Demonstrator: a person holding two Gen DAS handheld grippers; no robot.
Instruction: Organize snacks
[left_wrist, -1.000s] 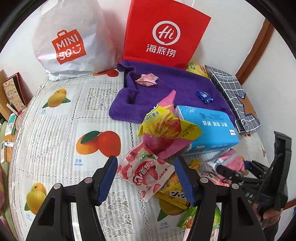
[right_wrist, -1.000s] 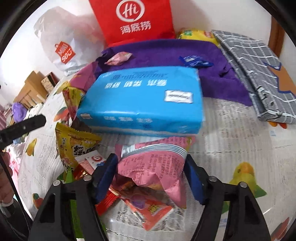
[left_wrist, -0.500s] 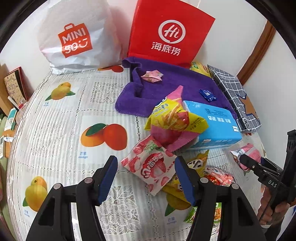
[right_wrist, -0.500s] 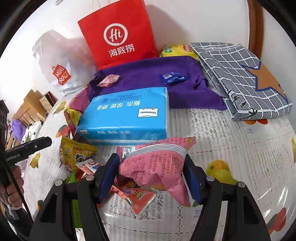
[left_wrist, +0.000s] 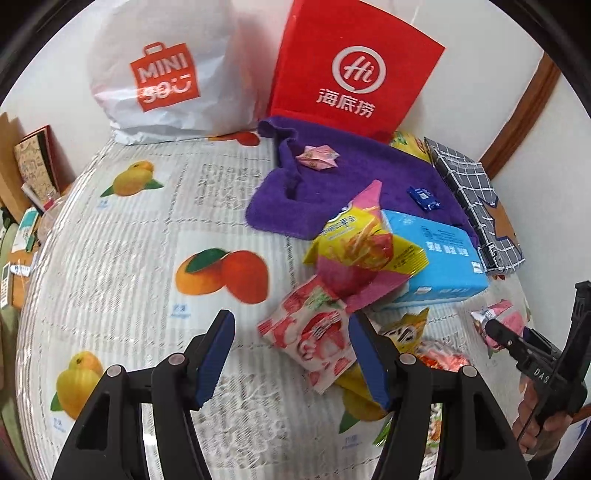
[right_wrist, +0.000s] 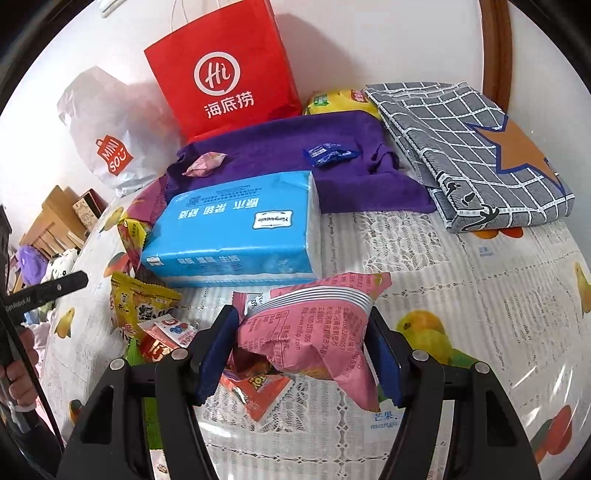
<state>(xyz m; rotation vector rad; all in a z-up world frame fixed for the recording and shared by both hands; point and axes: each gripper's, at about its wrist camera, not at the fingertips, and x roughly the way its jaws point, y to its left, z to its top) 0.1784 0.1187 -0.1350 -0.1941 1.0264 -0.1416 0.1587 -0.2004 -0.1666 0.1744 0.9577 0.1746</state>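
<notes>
My right gripper (right_wrist: 301, 350) is shut on a pink snack bag (right_wrist: 310, 328) and holds it above the table; the bag also shows in the left wrist view (left_wrist: 500, 323). My left gripper (left_wrist: 291, 354) is open and empty, above a red-and-white strawberry snack pack (left_wrist: 310, 336). A yellow-and-pink chip bag (left_wrist: 362, 251) leans on a blue tissue pack (left_wrist: 436, 258). More snack packs (right_wrist: 144, 310) lie in a pile by the tissue pack (right_wrist: 236, 229). A pink candy (left_wrist: 317, 157) and a blue candy (left_wrist: 423, 197) lie on a purple towel (left_wrist: 351, 184).
A red paper bag (left_wrist: 351, 70) and a white Miniso bag (left_wrist: 166, 74) stand against the back wall. A folded grey checked cloth (right_wrist: 476, 151) lies at the right. A yellow bag (right_wrist: 340, 101) lies behind the towel. The fruit-print tablecloth (left_wrist: 129, 240) covers the table.
My right gripper has lifted the pink bag up and back from the pile. My left gripper has drawn back and left a little, staying open.
</notes>
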